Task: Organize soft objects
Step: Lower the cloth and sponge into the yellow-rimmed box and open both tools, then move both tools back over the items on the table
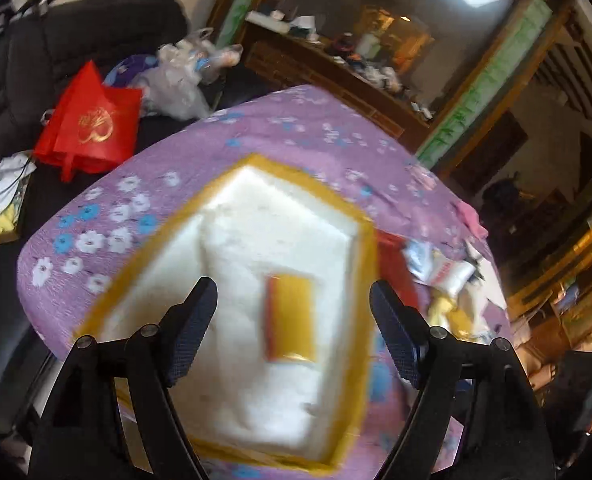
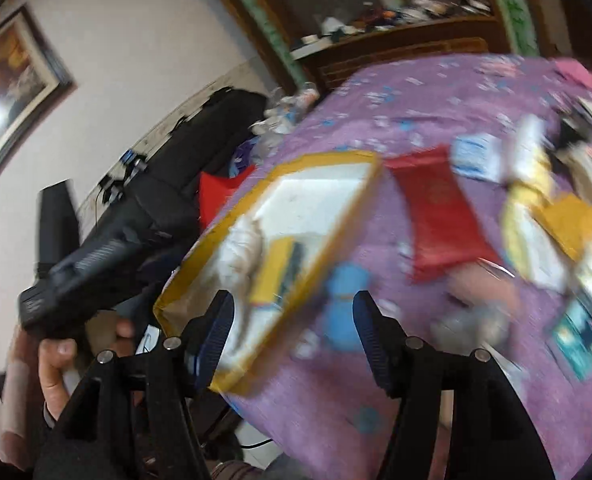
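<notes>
A yellow-rimmed box (image 1: 366, 264) with a white lining stands on a table under a purple flowered cloth (image 1: 296, 128). A yellow and red packet (image 1: 291, 316) lies inside it. My left gripper (image 1: 293, 320) is open and empty, just above the box. In the right wrist view the same box (image 2: 348, 216) holds the yellow packet (image 2: 279, 268) and a white soft cloth (image 2: 241, 256). My right gripper (image 2: 291, 332) is open and empty over the box's near corner. A red pouch (image 2: 440, 220) and several yellow and white packets (image 2: 536, 216) lie to the right of the box.
A red bag (image 1: 91, 120) and clear plastic bags (image 1: 179, 80) lie on the dark sofa (image 1: 11, 64) left of the table. A wooden cabinet (image 1: 336, 76) stands behind it. A hand holds the other gripper's black body (image 2: 107, 248) at the left.
</notes>
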Action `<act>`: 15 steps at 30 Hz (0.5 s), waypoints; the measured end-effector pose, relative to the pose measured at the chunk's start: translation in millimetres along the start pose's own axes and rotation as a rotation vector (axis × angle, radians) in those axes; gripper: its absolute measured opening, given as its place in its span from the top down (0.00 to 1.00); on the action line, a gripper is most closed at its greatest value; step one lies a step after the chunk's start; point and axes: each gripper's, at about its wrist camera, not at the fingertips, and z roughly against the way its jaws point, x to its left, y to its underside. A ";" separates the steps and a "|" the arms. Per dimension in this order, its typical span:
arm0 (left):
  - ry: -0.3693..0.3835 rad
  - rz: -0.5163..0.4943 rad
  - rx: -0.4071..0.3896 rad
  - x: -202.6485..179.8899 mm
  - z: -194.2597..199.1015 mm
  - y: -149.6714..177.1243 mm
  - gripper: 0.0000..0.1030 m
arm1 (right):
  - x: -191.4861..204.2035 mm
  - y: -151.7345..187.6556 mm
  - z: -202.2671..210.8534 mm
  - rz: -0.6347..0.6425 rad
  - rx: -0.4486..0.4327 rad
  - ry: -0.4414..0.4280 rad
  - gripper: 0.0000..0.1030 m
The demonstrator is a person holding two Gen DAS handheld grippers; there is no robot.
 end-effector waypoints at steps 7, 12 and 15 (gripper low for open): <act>0.122 -0.167 0.071 -96.2 -3.6 29.2 0.23 | -52.9 12.5 41.0 -0.094 -0.065 0.033 0.40; 0.154 -0.237 0.156 -135.6 -18.5 54.6 0.23 | -75.6 10.1 57.2 -0.158 -0.068 0.069 0.40; 0.157 -0.268 0.194 -148.2 -25.9 68.4 0.23 | -85.1 12.5 63.5 -0.176 -0.079 0.094 0.40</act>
